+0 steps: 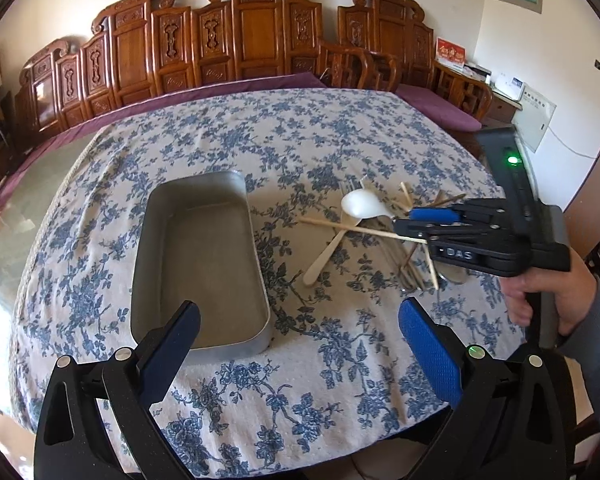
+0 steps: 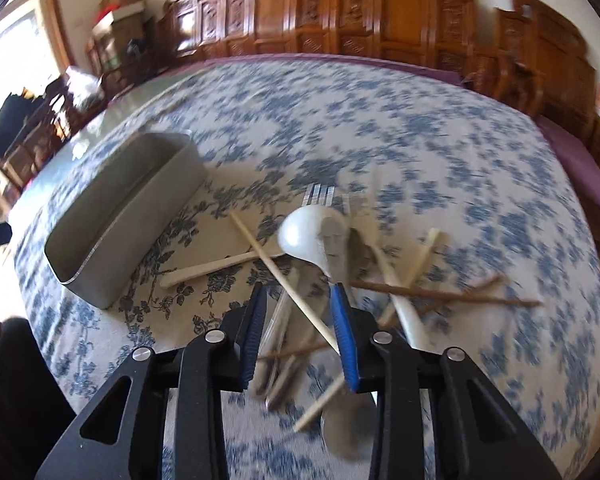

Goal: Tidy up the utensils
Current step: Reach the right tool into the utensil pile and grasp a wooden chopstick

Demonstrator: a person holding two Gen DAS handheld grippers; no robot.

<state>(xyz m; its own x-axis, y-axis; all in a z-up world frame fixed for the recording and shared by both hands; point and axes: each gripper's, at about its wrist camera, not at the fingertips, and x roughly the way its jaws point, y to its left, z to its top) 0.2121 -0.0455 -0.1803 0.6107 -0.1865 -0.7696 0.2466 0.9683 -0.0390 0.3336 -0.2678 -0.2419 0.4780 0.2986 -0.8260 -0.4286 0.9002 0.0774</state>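
The utensil pile (image 1: 374,236) is seen just right of the metal tray (image 1: 200,264) on the floral tablecloth (image 1: 320,360). In left wrist view the left gripper (image 1: 300,336) is shown spread wide w/ nothing between, near the tray's close end. Only right wrist view shows the right gripper (image 2: 300,300) part-closed, straddling a pale chopstick (image 2: 288,280), no pad contact seen.

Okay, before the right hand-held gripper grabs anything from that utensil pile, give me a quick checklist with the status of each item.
1. Metal tray empty and ready to receive: ok.
2. Right hand-held gripper over the utensil pile: ok.
3. One utensil alone between its fingers: not ok; a light chopstick and metal handles cross the gap.
4. Pads pressing on anything: cannot tell, the view is blurred.
5. Left hand-held gripper open and clear of the pile: ok, it hovers at the tray's near end.
6. White spoon free to lift: not ok, it is tangled with others.
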